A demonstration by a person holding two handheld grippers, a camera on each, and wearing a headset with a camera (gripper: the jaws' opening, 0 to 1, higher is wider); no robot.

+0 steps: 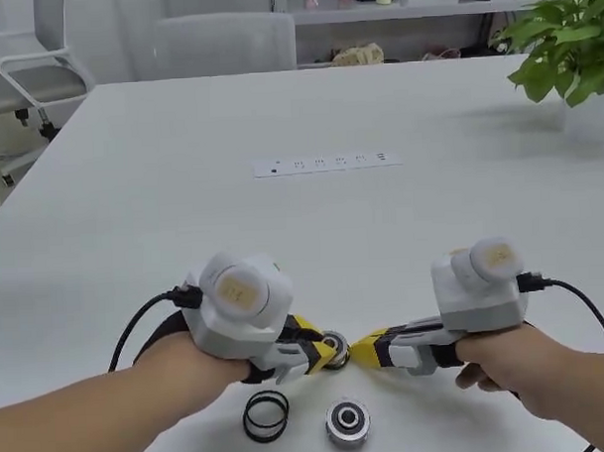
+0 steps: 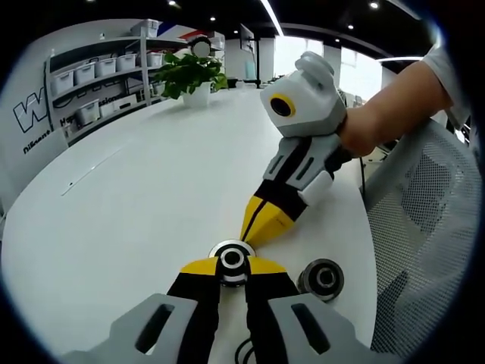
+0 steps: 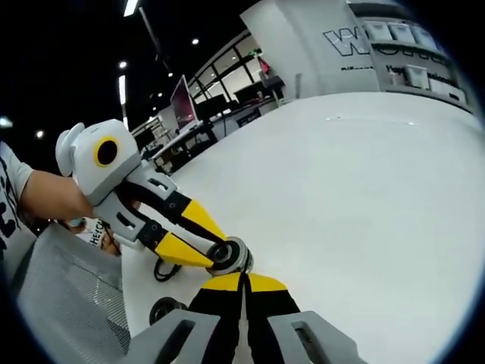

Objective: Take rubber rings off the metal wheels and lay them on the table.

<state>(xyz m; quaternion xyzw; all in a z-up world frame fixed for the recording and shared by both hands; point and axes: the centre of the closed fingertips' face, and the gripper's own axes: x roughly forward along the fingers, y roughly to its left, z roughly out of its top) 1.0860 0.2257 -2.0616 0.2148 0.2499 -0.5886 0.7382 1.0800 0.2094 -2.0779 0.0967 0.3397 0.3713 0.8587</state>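
The left gripper [image 1: 322, 352] clamps a metal wheel [image 2: 231, 259] — the right gripper [image 3: 244, 282], jaws pressed together on nothing, points just beside it. I'd work a tip under the rubber's edge (gently) and peel outward — loose rubber rings [image 1: 266, 416] lie near that wheel.

Counter [image 1: 180, 141], white, matte. Flat white power strip [image 1: 325, 164] lies near its centre, sockets in a row. Potted green plant [image 1: 563, 38] stands at the far right corner. Grey chair [image 1: 226, 42] sits against the far edge, and an office chair [image 1: 19, 67] stands off to the left. Shelving with white bins [image 2: 98, 72] runs along the wall behind the plant. Grey mesh chair back [image 2: 424, 227] is just beside the near edge.
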